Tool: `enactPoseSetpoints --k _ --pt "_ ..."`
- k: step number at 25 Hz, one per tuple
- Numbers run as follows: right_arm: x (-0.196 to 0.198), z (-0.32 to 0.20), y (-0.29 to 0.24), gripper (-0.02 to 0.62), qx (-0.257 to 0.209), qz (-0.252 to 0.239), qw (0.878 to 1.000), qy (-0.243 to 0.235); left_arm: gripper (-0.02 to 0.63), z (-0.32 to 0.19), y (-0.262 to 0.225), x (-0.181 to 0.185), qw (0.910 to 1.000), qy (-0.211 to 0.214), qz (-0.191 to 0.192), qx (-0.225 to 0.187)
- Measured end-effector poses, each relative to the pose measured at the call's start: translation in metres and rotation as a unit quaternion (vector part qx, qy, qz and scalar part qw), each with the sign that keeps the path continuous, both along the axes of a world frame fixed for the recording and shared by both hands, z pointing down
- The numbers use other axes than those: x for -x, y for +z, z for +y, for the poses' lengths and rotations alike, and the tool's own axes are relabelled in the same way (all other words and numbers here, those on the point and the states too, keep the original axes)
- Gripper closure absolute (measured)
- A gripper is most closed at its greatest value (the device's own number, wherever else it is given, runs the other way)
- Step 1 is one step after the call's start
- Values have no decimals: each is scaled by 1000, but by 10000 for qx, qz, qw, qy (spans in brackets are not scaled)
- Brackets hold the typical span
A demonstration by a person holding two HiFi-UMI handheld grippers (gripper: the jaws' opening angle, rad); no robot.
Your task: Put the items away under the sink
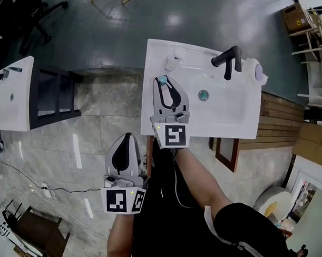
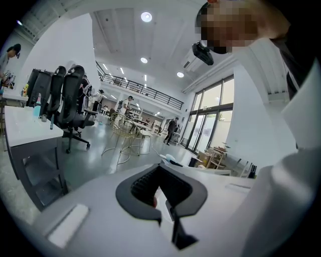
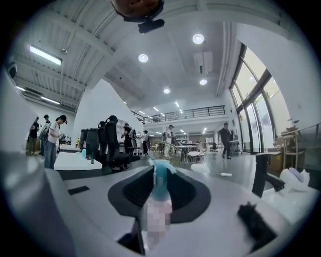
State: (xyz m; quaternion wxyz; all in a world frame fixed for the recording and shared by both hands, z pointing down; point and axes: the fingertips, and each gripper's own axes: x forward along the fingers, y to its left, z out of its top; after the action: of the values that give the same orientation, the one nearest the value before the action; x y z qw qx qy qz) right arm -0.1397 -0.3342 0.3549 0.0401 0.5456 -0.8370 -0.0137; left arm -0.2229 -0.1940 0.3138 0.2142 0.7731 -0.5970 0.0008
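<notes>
Standing at a white sink (image 1: 229, 117), the person holds one tool in each hand, and the head view looks steeply down on both of them. The right tool (image 1: 166, 80) reaches over the left part of the sink top, and its jaws are closed on a bottle (image 3: 160, 186) with a teal top, one jaw on each side of it near the tips. In the right gripper view the bottle is upright and in the middle between the two black jaws, with the teal top at the height of the jaw tips. Whether its bottom rests on the sink or is a little lifted, I cannot tell. The left tool (image 1: 126, 136) is lower in the head view, to the left of the sink and well apart from it, over the grey tiled floor (image 1: 97, 127). Its jaws are together at the tips and they hold nothing, as the left gripper view also shows. On the sink a black faucet (image 1: 228, 58) stands at the back edge, and the round drain (image 1: 203, 95) lies in the basin, to the right of the right tool. A small white container (image 1: 173, 60) stands near the back left corner, just beyond the bottle, and a white and purple object (image 1: 258, 72) lies at the right end. A second white sink (image 1: 12, 99) on a dark stand (image 1: 54, 95) is farther to the left.
</notes>
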Motion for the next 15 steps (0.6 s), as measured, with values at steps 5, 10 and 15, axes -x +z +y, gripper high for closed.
enactPoseSetpoints --k 5,10,15 --pt "1 2 -1 508 20 -53 9999 -127 600 0 -1 0 10000 -3 20 14" --pt "2 4 -1 511 57 -191 9996 -214 600 2 -1 1 10000 -14 27 14" --pt "1 6 -2 512 88 -290 9991 -291 600 4 -1 2 10000 -19 32 30"
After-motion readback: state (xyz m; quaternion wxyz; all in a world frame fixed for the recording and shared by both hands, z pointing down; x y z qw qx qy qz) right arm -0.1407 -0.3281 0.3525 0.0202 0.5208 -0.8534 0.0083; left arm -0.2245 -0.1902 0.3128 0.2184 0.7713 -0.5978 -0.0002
